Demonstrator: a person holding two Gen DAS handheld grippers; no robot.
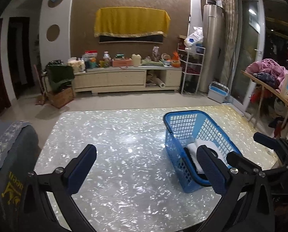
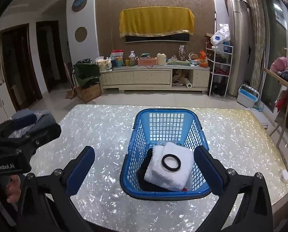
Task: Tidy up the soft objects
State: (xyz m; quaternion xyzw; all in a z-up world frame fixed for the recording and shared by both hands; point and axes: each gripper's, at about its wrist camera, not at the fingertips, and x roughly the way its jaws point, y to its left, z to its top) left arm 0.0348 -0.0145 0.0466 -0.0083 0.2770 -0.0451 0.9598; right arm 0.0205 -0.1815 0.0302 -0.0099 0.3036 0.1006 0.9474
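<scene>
A folded white towel [image 2: 170, 169] in the blue plastic lattice basket [image 2: 164, 120] covers most of a dark cloth [image 2: 144, 167] and a scrap of red [image 2: 184, 189], neither identifiable. The left view's near finger [image 1: 211, 169] blocks the towel. Folded grey-blue fabric [image 1: 10, 148] runs off the frame's edge.

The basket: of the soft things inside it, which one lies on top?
The black ring lies on top. It rests on the folded white towel, which covers a black cloth in the blue basket.
</scene>
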